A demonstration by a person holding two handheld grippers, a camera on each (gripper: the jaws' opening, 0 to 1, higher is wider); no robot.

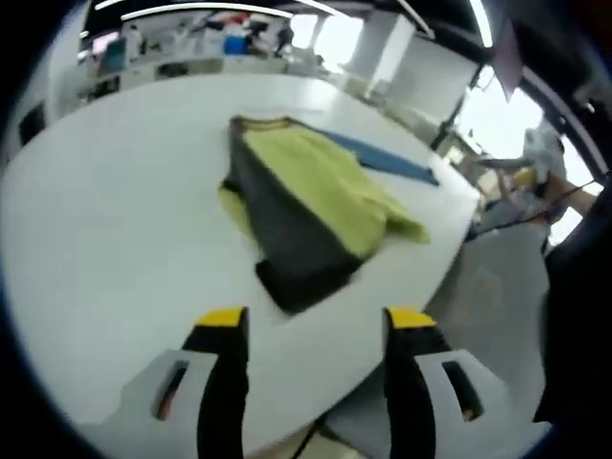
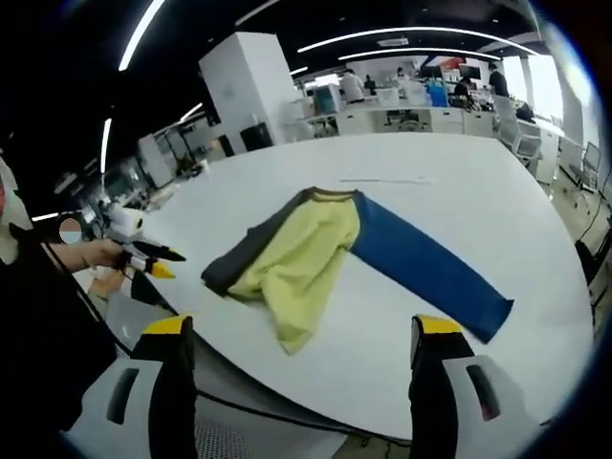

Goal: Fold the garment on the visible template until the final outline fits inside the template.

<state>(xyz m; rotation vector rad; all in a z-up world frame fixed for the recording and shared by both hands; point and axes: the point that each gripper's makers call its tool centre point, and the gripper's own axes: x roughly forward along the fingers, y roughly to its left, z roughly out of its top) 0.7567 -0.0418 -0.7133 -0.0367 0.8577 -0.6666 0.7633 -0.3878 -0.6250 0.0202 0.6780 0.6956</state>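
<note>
Fingers: left gripper point(image 1: 316, 320) and right gripper point(image 2: 301, 330) both spread, empty | garment point(image 2: 330, 253): blue sleeve point(image 2: 426, 268) outstretched on table point(image 2: 459, 196) | advice: pinch cuff, fold inward flat.

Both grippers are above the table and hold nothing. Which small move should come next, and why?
Probably lower the right gripper onto the cuff of the blue sleeve. That sleeve lies stretched out flat on the white table, away from the garment, whose other side looks already folded in. Both grippers, including the left gripper, are open and clear of the cloth.
</note>
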